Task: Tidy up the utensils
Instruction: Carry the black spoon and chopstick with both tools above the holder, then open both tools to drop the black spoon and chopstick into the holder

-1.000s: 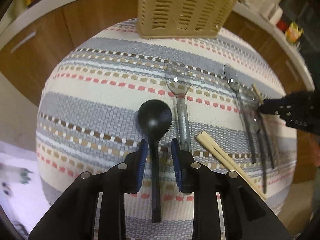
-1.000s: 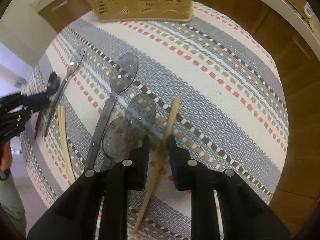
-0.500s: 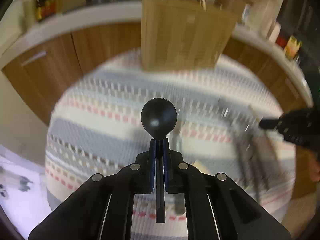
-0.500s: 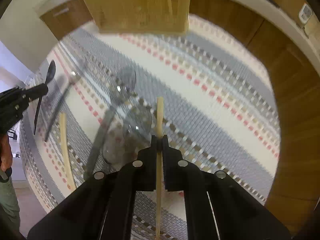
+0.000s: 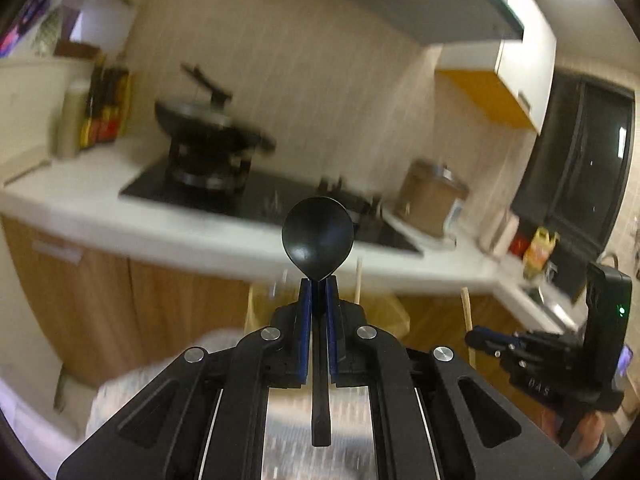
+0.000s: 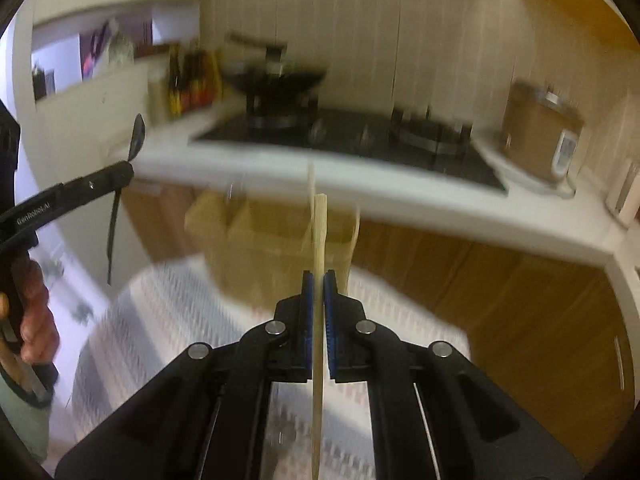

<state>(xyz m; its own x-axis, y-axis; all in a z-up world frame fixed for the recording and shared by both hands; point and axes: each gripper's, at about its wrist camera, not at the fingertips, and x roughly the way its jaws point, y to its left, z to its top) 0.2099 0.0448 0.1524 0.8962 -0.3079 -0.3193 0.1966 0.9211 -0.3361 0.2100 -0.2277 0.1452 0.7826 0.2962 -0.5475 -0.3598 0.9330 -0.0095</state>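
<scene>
Both claws lifted off the cloth, left claw (image 5: 319, 280) clamping black spoon (image 5: 318, 238) (bowl ahead), right claw (image 6: 319, 276) clamping chopstick (image 6: 319, 240).

Pale striped wall (image 5: 320, 80) at twelve o'clock; white countertop (image 5: 160, 236) with black hob (image 6: 360, 136); brown wooden cabinets (image 6: 540, 320) below, toward four o'clock.

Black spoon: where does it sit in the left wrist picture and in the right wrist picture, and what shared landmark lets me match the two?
Left wrist: the black spoon is at centre, its handle clamped in the left gripper, bowl up.
Right wrist: the black spoon is at the far left edge, seen side-on, held by that same gripper.
Shared landmark: the black wok on the hob.
</scene>
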